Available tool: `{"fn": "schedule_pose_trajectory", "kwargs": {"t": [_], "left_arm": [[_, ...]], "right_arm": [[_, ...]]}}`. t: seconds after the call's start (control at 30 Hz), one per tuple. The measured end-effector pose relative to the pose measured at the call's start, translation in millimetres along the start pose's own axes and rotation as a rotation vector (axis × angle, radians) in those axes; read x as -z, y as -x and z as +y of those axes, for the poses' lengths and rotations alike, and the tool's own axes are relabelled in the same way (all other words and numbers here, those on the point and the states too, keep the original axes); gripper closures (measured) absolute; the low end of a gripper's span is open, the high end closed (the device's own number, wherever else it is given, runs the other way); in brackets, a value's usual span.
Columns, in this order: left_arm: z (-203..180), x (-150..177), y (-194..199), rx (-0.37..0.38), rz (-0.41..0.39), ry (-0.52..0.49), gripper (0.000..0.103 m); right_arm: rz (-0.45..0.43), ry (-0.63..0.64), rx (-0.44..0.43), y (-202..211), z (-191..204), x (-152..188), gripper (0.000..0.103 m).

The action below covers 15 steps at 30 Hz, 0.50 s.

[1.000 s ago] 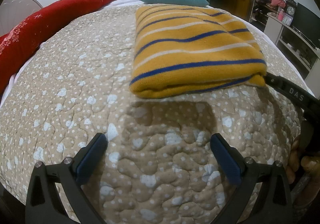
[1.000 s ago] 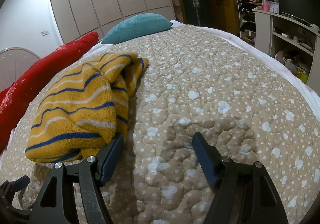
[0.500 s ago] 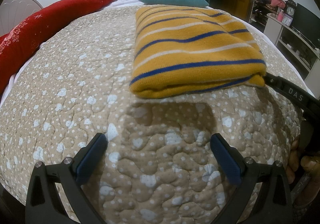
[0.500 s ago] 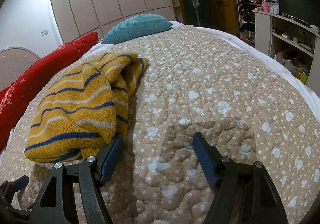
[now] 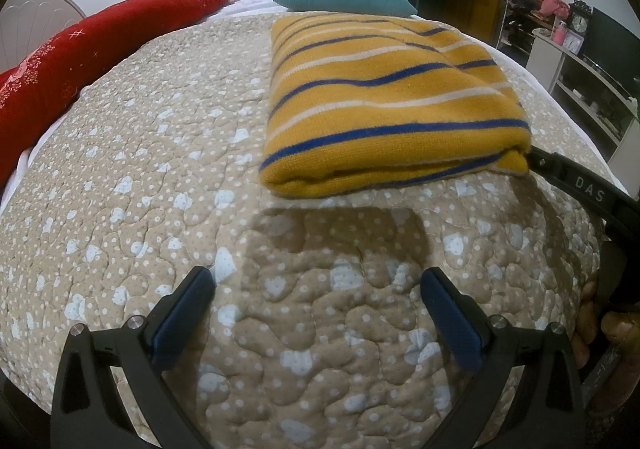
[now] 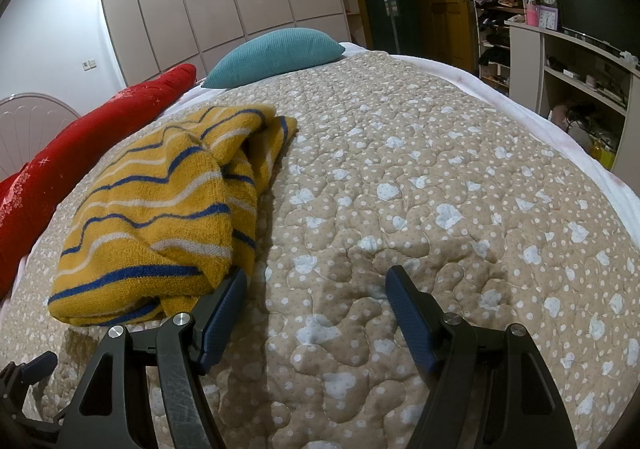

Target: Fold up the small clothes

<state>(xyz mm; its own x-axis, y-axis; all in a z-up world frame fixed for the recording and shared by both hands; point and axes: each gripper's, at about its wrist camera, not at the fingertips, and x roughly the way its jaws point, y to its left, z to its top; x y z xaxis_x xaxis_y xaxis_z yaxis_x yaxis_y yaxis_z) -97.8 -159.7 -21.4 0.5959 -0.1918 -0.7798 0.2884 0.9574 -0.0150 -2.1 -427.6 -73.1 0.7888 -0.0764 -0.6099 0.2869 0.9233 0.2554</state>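
On the bed's quilted beige spread (image 5: 140, 169), a mustard sweater (image 5: 384, 101) with blue and white stripes lies folded into a thick rectangle. My left gripper (image 5: 318, 313) hovers released, short of its near edge. My right gripper (image 6: 316, 309) is also released, its left finger touching the sweater's corner.

The folded mustard-yellow knit garment with blue and white stripes (image 6: 160, 217) lies on the beige dotted quilt (image 6: 420, 189), beside the right gripper (image 6: 316, 289), whose jaws stand apart.

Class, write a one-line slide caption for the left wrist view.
Open left claw hovers over the quilt, facing a folded yellow striped sweater.
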Motion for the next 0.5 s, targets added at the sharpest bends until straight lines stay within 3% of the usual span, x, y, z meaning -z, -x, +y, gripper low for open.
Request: {"fn": "schedule_pose_trajectory", "kwargs": {"t": [0.5], "left_arm": [[-1.9,-3.3,-2.5,-0.003,-0.011,0.003,0.000]], "right_arm": [[0.000,0.003,-0.002,0.5,0.1,0.5,0.027]]}}
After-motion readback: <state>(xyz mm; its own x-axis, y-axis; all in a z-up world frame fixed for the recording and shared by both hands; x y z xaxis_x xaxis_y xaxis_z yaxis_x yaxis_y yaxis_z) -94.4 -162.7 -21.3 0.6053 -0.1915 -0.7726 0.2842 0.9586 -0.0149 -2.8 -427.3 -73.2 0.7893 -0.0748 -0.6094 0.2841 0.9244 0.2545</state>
